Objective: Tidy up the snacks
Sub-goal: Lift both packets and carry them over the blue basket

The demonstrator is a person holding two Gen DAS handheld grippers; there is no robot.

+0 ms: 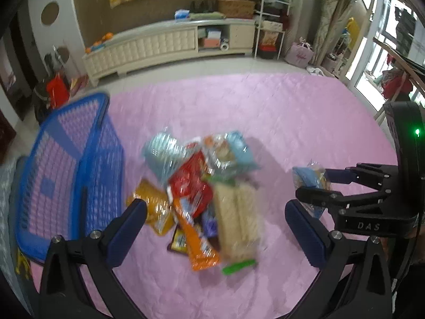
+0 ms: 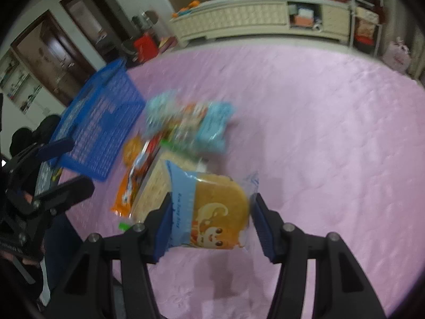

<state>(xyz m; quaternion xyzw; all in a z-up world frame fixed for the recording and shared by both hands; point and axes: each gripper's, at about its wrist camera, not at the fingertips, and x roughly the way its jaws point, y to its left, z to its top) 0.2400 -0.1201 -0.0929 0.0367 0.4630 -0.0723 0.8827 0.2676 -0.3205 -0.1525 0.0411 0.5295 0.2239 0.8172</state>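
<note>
**Operator:** Right, starting at my right gripper [image 2: 209,218]: the jaws are about half closed with the blue-and-orange wrapped round cake packet [image 2: 212,210] between the blue pads [image 2: 164,223]. The left pad is on the wrapper; on the right I see only a sliver between pad and wrapper edge, but the packet hangs clear of the pink quilted mat [image 2: 318,133], so I call it gripped.

**Spotter:** And your left?

**Operator:** My left gripper [image 1: 216,226] is wide open, nothing in it, hovering above the heap of mixed snack packets [image 1: 202,186], well apart from any of them.

**Spotter:** Which step are we on?

**Operator:** Judging by this, the carry: one snack picked, not yet stowed. The blue plastic lattice basket [image 1: 66,164] sits just left of the heap and looks empty.

**Spotter:** What does the next move need?

**Operator:** I'd swing the right gripper leftward over the heap and past the basket's near wall, keeping the packet high enough to clear the rim, then open over the basket floor. The wrapper is slick, so I'd keep the squeeze steady and mind the left gripper in the way.
</note>
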